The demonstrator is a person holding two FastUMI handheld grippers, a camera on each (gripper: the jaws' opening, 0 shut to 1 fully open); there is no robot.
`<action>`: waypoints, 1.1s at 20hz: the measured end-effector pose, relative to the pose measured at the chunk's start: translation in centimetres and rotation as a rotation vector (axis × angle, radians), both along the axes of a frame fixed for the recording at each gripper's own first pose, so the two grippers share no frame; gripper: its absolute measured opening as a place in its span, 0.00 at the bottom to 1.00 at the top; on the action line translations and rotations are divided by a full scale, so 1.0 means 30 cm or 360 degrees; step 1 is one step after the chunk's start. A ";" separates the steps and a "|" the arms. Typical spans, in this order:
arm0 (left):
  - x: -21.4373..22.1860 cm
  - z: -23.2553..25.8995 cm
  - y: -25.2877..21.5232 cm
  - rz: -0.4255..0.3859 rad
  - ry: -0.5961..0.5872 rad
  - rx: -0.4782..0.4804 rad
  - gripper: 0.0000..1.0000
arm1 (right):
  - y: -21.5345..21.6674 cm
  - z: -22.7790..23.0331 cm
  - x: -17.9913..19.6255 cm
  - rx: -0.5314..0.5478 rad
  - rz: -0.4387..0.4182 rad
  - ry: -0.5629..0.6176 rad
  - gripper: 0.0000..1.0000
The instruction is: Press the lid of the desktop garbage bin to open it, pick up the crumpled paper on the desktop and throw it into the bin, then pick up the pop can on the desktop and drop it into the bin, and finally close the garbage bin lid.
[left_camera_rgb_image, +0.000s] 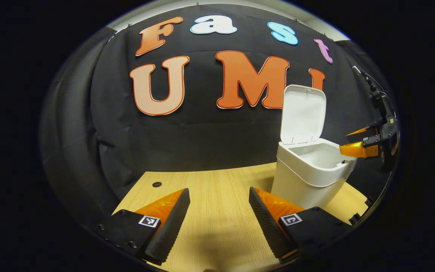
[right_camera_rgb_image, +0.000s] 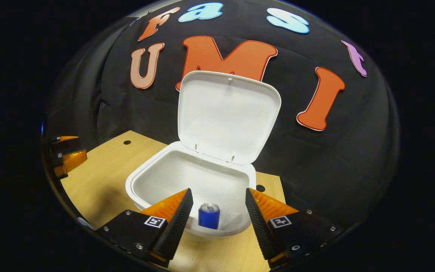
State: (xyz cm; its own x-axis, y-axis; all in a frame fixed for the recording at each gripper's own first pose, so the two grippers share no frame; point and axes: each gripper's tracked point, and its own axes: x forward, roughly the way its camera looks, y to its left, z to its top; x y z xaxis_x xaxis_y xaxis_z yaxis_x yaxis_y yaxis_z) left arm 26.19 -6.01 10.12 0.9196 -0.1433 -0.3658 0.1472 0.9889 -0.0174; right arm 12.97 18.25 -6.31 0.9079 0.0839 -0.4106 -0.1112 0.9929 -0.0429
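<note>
My right gripper [right_camera_rgb_image: 215, 211] hangs above the front rim of the bin [right_camera_rgb_image: 187, 181], its jaws spread wide and holding nothing. Between them, down inside the white bin, the blue pop can [right_camera_rgb_image: 209, 216] stands upright on the bottom. Behind it the lid [right_camera_rgb_image: 227, 115] stands open, hinged at the bin's back edge and tilted up toward the booth wall. My left gripper [left_camera_rgb_image: 219, 211] is low over the wooden tabletop [left_camera_rgb_image: 217, 181], jaws also spread and empty. Farther off to its right stands the open bin, with my right gripper just over its rim.
</note>
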 end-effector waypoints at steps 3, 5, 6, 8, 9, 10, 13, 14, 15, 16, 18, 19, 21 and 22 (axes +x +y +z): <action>-0.009 0.001 0.013 0.0006 -0.0002 -0.0011 1.00 | 0.037 0.090 0.042 0.0035 0.0033 -0.0084 0.85; -0.013 0.005 0.022 0.0010 -0.0010 -0.0012 1.00 | 0.050 0.150 0.078 0.0031 0.0048 -0.0141 0.85; -0.016 0.009 0.024 0.0011 -0.0014 -0.0012 1.00 | 0.052 0.178 0.097 0.0027 0.0052 -0.0171 0.85; -0.020 0.009 0.038 0.0011 -0.0018 -0.0001 1.00 | 0.051 0.247 0.137 0.0017 0.0055 -0.0231 0.84; -0.018 0.011 0.050 0.0017 -0.0025 0.0007 1.00 | 0.049 0.284 0.157 0.0008 0.0056 -0.0264 0.85; -0.019 0.011 0.061 0.0026 -0.0029 0.0019 1.00 | 0.048 0.321 0.176 -0.0001 0.0058 -0.0298 0.85; -0.013 0.011 0.083 0.0046 -0.0033 0.0042 1.00 | 0.030 0.417 0.232 -0.0036 0.0044 -0.0381 0.85; -0.010 0.009 0.089 0.0050 -0.0031 0.0046 1.00 | 0.021 0.442 0.251 -0.0043 0.0037 -0.0400 0.84; -0.012 0.008 0.099 0.0059 -0.0029 0.0049 1.00 | 0.013 0.464 0.269 -0.0044 0.0030 -0.0413 0.84; -0.008 0.005 0.109 0.0079 -0.0026 0.0055 1.00 | 0.012 0.489 0.285 -0.0038 0.0028 -0.0438 0.85; -0.009 0.001 0.126 0.0099 -0.0016 0.0054 1.00 | -0.002 0.539 0.317 -0.0052 0.0014 -0.0480 0.84; -0.009 0.004 0.129 0.0105 -0.0016 0.0055 1.00 | -0.006 0.564 0.331 -0.0059 0.0009 -0.0504 0.84; -0.008 0.006 0.144 0.0118 -0.0022 0.0066 1.00 | -0.006 0.601 0.356 -0.0053 0.0005 -0.0543 0.84; -0.007 0.011 0.150 0.0125 -0.0029 0.0079 1.00 | -0.013 0.613 0.371 -0.0050 -0.0011 -0.0561 0.84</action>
